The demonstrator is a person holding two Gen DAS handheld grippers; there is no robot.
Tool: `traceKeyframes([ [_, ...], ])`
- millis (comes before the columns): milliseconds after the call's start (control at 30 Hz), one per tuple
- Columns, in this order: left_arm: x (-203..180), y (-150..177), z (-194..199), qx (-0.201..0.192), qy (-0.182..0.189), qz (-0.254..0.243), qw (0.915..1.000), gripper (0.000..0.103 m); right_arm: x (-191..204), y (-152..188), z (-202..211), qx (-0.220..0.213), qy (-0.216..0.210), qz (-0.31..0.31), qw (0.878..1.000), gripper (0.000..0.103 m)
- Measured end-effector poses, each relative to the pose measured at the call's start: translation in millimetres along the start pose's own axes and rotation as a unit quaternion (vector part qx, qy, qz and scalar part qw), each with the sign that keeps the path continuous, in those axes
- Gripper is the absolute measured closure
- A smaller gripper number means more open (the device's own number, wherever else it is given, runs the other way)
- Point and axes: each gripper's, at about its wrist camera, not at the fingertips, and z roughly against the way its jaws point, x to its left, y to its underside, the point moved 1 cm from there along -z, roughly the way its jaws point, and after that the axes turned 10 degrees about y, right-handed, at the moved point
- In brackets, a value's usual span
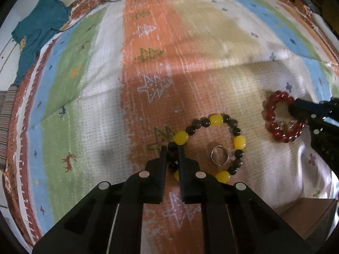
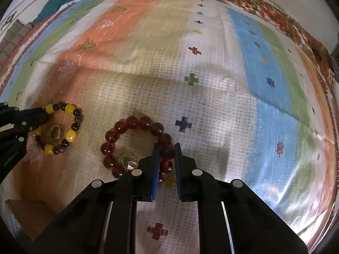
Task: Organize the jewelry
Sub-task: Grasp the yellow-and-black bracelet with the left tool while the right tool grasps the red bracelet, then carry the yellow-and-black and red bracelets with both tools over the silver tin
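Gripping both bracelets by their beads on the striped cloth, left tongs (image 1: pixel 172 155) clamped on the yellow-black bracelet (image 1: pixel 239 141), right tongs (image 2: pixel 166 153) on the red bracelet (image 2: pixel 135 124): light, floppy strings, smooth, probably slippery.

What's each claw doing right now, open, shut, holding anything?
Left claw: shut on the yellow-and-black bead bracelet.
Right claw: shut on the red bead bracelet.

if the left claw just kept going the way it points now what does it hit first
The left claw is already shut on the dark beads of the yellow and black bracelet, so pushing on would likely press those beads into the patterned cloth right beneath; depth is hard to judge.
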Motion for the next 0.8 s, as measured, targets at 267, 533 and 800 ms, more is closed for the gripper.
traceKeyframes([
  [267, -14, -7, 49, -0.055, 0.039, 0.008, 0.9977, 0.093, -8, 3, 35, -0.03, -0.052, -0.047, 0.997, 0.089],
  [533, -28, -6, 73, -0.092, 0.054, 0.01, 0.9943, 0.093, -14, 8, 67, -0.07, -0.03, -0.051, 0.996, 0.089],
  [800, -29, 0, 101, -0.117, 0.065, 0.01, 0.9909, 0.093, -18, 13, 88, -0.095, -0.03, -0.047, 0.994, 0.089],
])
